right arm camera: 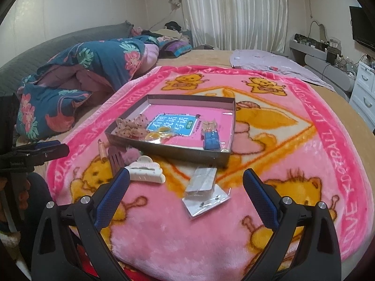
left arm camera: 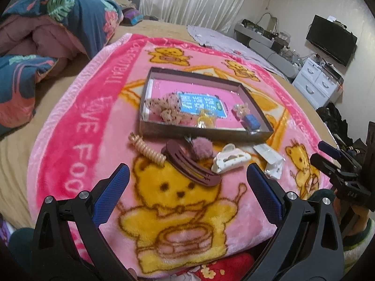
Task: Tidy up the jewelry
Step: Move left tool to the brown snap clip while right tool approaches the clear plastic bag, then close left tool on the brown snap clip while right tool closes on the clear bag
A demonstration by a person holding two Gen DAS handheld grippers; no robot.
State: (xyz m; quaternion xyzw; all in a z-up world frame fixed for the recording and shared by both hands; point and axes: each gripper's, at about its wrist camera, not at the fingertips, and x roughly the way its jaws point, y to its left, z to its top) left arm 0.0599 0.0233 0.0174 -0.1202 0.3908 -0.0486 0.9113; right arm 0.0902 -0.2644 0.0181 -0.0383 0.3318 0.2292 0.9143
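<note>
Both grippers hang over the near edge of a pink bear-print blanket spread on a bed. Left gripper has its blue-padded fingers spread wide, holding nothing and touching nothing; between the tips, on the blanket, lies a long maroon hair clip. Right gripper is equally wide open and empty, and a clear packet of small hairpins lies on the blanket between its fingers, apart from both pads.

Taking the shallow grey tray as the landmark: just in front of its near wall sit a white claw clip, a mauve pompom touching the maroon clip, and a beige spiral hair coil toward the tray's near left corner. The hairpin packet lies in front of the tray's near right corner.

Inside the tray, a dotted pink bow fills the near left corner, a yellow clip rests near the middle of the near wall, and a small figure with a blue base sits by the near right corner. Beyond the tray, a folded floral quilt lies to the far left.
</note>
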